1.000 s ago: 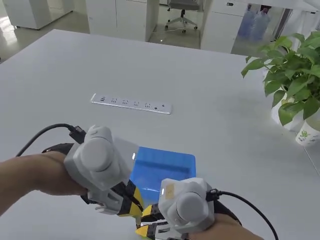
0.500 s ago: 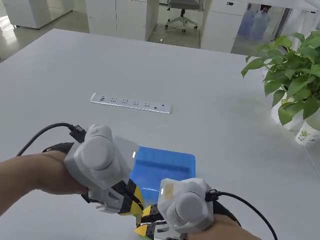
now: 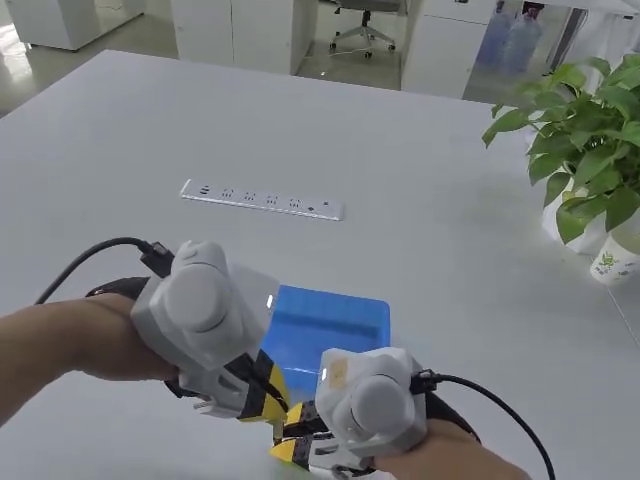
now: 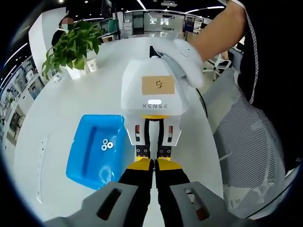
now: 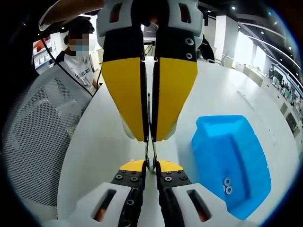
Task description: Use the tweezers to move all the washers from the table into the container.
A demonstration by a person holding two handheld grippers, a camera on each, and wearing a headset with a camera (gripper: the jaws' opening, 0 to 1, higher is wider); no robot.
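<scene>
Low in the head view my two grippers meet nose to nose just in front of the blue container (image 3: 335,315). In the right gripper view thin metal tweezers (image 5: 148,127) run between the big yellow jaws of my left gripper (image 5: 148,140) and down into my right gripper (image 5: 150,166). Both pairs of jaws are pressed together on the tweezers. In the left gripper view my left gripper (image 4: 154,163) touches tips with the white right gripper (image 4: 152,152). A few washers (image 4: 106,145) lie inside the container (image 4: 85,156); the washers (image 5: 227,185) also show in the right gripper view.
A white power strip (image 3: 262,201) lies on the white table beyond the container. A potted plant (image 3: 590,130) stands at the right edge. A mesh chair (image 4: 246,142) is close behind the right hand. A person (image 5: 78,52) sits off the table.
</scene>
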